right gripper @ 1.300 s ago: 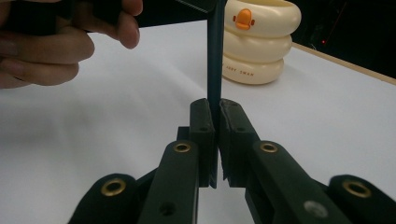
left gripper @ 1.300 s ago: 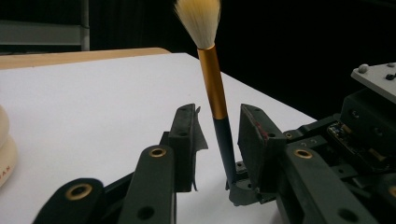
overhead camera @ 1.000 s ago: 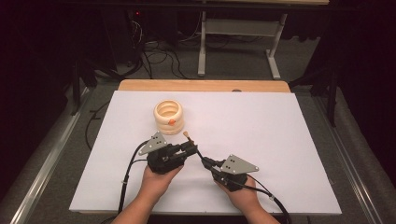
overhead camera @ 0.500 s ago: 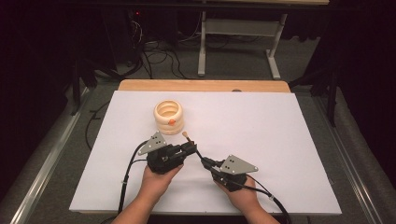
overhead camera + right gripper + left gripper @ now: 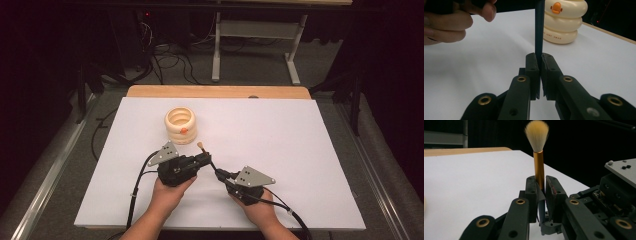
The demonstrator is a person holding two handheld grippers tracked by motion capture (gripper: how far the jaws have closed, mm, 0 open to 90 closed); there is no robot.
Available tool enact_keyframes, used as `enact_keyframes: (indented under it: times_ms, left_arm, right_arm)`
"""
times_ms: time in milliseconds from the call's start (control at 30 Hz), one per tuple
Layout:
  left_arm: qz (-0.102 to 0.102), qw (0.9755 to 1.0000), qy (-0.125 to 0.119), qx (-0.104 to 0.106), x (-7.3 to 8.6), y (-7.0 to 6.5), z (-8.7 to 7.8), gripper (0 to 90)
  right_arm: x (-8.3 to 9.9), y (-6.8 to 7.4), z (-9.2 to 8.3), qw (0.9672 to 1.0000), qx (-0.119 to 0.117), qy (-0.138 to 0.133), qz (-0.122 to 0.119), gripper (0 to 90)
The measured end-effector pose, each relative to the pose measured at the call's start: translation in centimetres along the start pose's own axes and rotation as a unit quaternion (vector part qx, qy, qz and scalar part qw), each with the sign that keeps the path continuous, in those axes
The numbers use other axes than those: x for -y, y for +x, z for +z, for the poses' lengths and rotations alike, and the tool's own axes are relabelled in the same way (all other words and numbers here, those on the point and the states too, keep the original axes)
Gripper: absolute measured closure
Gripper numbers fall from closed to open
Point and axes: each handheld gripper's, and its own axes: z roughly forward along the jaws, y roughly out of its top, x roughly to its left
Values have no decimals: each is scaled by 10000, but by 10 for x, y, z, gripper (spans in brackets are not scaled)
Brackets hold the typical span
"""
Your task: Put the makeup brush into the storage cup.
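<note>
Gold-banded brush got pinched by the left gripper as its jaws just finished closing. Right gripper clamped the handle too, so a handover looked likely near the desk's front edge.

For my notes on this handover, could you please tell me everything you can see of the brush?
The brush is a small makeup-style one: a fluffy tuft of pale tan bristles, a shiny gold metal collar and a slim dark handle. It is off the white table, lying roughly level between the two grippers, bristles toward the cream holder. The left gripper has just been closing its jaws and clamps it at the collar; the right gripper is shut on the handle farther back.
</note>
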Motion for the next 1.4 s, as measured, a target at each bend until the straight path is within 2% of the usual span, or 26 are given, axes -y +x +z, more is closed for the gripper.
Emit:
enact_keyframes:
  times_ms: [200,967,1133,1400]
  left_arm:
    - [23,10000,-3,80,0,-1,1,824]
    - [177,9998,-17,111,-1,-3,0,832]
    - [204,9997,-43,86,-1,-3,-1,832]
    - [230,9997,-47,16,-2,-2,-3,832]
  right_arm:
    - [0,0,1,10000,-21,5,6,865]
    - [0,0,1,10000,-60,-17,56,852]
    - [0,-1,1,9998,-153,24,135,797]
    - [-1,-4,1,9995,-124,54,280,661]
